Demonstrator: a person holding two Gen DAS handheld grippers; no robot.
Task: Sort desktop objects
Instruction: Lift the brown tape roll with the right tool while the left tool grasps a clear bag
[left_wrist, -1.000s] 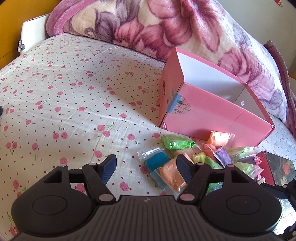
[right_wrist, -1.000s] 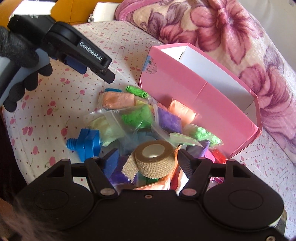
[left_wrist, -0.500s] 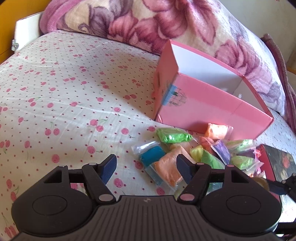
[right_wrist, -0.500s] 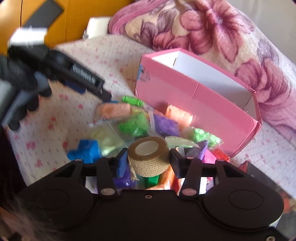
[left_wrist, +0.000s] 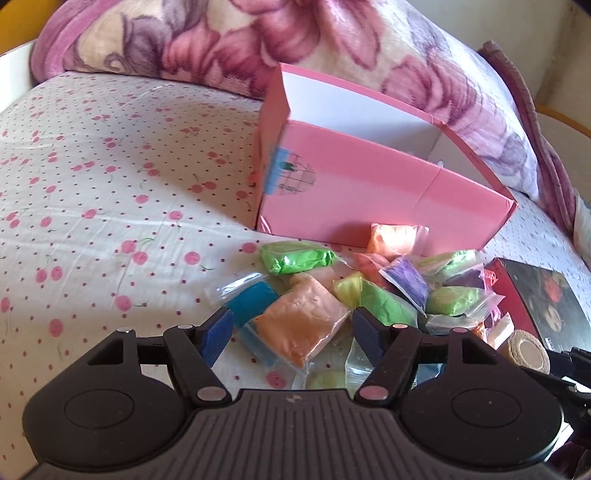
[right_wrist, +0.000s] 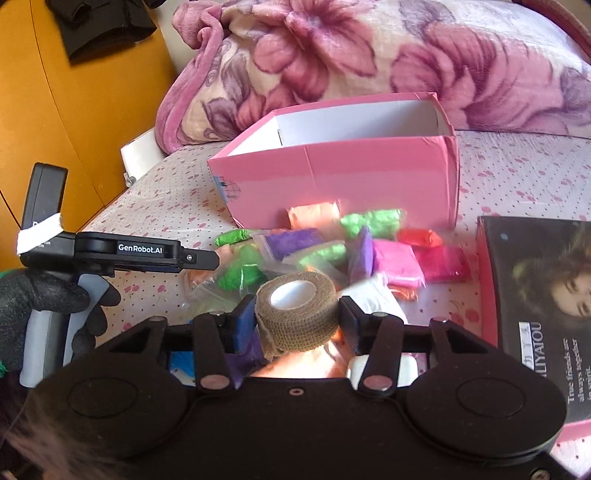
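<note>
Here, the bed sheet with its cherry print carried every item. At far left in the right wrist view, a gloved hand held the left gripper, whose body pointed rightward toward the pile. Its fingers were spread wide and gripped nothing; an orange clay bag lay on the sheet between and beyond the tips, with a blue clay bag just beside it on the left.

In the centre, the pile of clay bags lay against the near wall of the pink box. The box stood upright with its open top facing up, its long axis running left to right in the right wrist view. A floral blanket lay bunched behind it.

The right gripper was pinching the bandage roll, one blue pad pressed against each side of the wound wall. The roll was held above the near edge of the pile, in front of the box. Its core axis stood close to upright, tilted slightly away from the camera, so the white core opening faced up. A loose tail of bandage hung at its lower left.

At far right, a dark book with a printed face lay flat, just beside the pile.
</note>
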